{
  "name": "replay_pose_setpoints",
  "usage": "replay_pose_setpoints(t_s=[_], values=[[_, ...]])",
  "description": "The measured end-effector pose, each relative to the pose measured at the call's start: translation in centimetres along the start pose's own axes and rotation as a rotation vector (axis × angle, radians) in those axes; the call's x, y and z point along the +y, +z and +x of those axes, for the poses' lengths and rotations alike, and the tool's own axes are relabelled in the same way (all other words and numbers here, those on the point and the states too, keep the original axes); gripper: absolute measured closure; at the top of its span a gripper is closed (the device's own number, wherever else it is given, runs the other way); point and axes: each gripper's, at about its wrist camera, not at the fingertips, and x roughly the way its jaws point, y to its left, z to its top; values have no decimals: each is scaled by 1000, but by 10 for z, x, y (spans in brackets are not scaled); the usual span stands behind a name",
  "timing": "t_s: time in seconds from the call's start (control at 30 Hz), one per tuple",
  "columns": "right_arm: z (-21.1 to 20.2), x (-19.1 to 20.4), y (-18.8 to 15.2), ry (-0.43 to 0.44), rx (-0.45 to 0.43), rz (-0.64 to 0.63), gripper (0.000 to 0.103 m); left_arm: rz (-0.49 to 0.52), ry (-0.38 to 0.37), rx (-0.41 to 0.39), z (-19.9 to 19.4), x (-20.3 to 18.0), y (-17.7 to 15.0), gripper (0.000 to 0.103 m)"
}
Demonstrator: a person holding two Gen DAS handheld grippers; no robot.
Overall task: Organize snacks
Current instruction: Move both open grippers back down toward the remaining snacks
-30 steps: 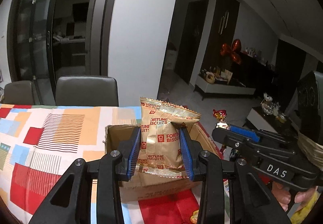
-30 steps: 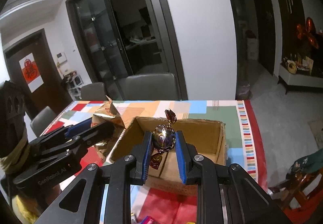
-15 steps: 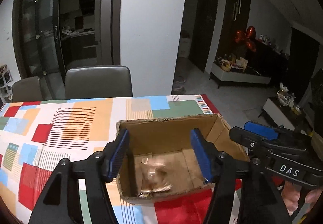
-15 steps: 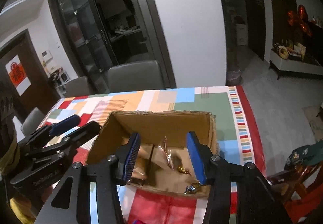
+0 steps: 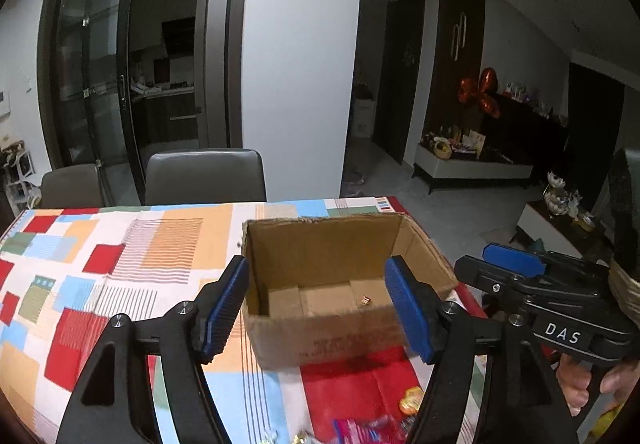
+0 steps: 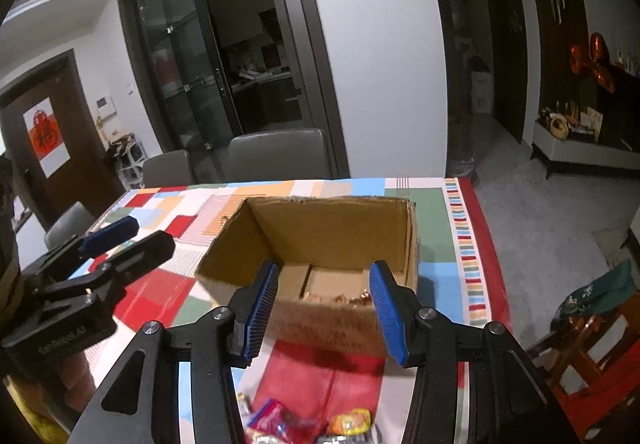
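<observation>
On a worktop [image 5: 120,276] covered with a patchwork cloth of red, blue, orange and green squares stands an open cardboard box [image 5: 320,244], its top flaps gone and its brown walls upright. From the left wrist view, the left gripper [image 5: 316,308] hangs in front of the box with its blue-padded jaws spread wide to either side of the near wall; its jaws have just been opening, and nothing lies between them. Down on the box floor sits a small gold-wrapped sweet [image 5: 365,299], near the right side. The right gripper [image 5: 508,264] shows at the right edge, a person's hand [image 5: 580,380] wrapped around its black handle.

From the right wrist view, the right gripper [image 6: 324,308] likewise stands before the box [image 6: 332,228], jaws apart and nothing between them, having just been opening. Inside the box, low against the near wall, lie several gold-wrapped snacks [image 6: 344,298], blurred. The left gripper [image 6: 120,240] reaches in from the left, over the cloth.

Closer to both cameras, on a red patch of cloth, lies a loose heap of wrapped sweets [image 6: 312,424] in pink, yellow and silver, outside the box. Grey chairs [image 5: 204,176] stand at the far side of the worktop.
</observation>
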Motion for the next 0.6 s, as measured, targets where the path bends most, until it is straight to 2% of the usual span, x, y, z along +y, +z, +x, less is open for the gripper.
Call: replay_pose_setpoints(t_s=[0.17,0.4,0.6], values=[[-23,8,-25,12,-19,-32,54,14,28,-29,-30,-4,-26,34],[-39,15,-62,53,5,-42,54,45,84,-31,-60,-11,-65,34],[-44,9,-94,53,29,-35,54,55,78,13,-68,-18,-97,34]])
